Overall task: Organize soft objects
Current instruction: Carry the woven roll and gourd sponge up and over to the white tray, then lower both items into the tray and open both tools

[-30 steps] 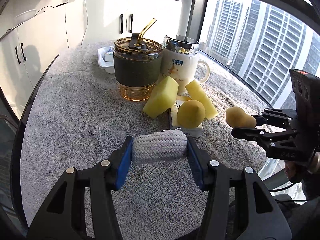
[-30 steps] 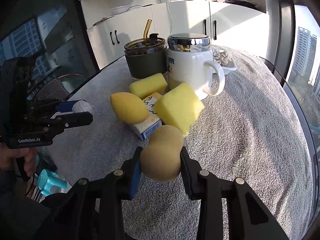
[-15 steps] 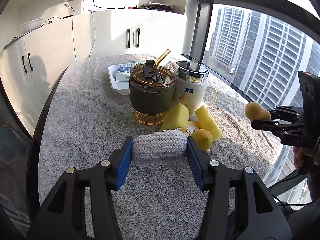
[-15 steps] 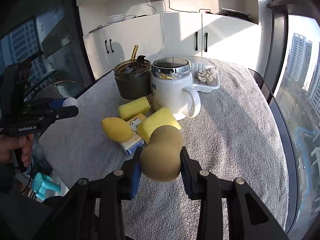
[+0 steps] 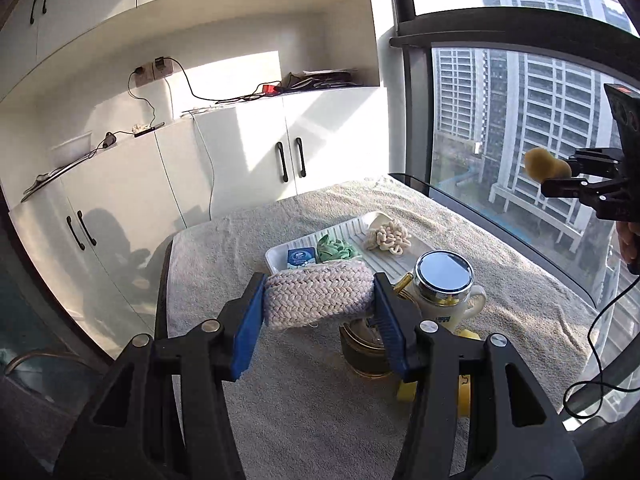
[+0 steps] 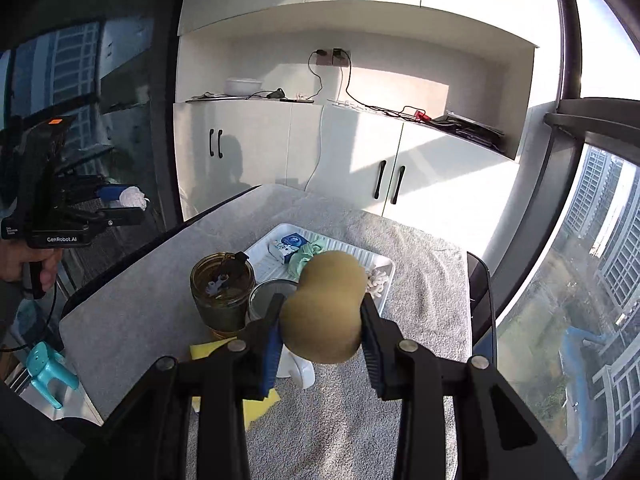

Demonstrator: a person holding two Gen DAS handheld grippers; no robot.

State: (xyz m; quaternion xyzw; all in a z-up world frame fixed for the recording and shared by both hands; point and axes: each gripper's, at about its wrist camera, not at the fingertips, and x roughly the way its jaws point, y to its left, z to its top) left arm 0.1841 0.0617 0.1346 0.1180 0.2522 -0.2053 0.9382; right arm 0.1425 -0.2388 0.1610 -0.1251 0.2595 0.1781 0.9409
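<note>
Towel-grey cloth (image 5: 304,408) covers the whole tabletop below me, and both my grippers hang above it with something clamped in each. My left gripper (image 5: 319,300) sits at lower centre of its own view, blue pads pressed against the two ends of a braided cream roll (image 5: 318,300), which lies crosswise between them; in the right wrist view the same gripper (image 6: 128,206) shows at the left edge with a white tuft of the roll poking out past the pads. My right gripper (image 6: 322,320) is clenched on a tan gourd-shaped sponge (image 6: 326,308) at the centre of its view — the narrow waist sits between the pads, one bulb toward the camera and one away. From the left wrist view that gripper (image 5: 560,178) appears at the right edge against the window, the sponge sticking out leftward. Behind my loads a white ribbed tray (image 5: 276,258) lies on the cloth, holding a small blue-and-white packet (image 5: 300,258), a crumpled green cloth (image 5: 336,250) and a cream knotted bundle (image 5: 388,238) side by side. Just in front of the tray stand a white mug with a shiny lid (image 5: 444,280) and a dark amber-glass tumbler (image 6: 222,290), close together. Yellow sponge blocks (image 6: 208,350) peek out low in the frame — mostly hidden behind my fingers.
</note>
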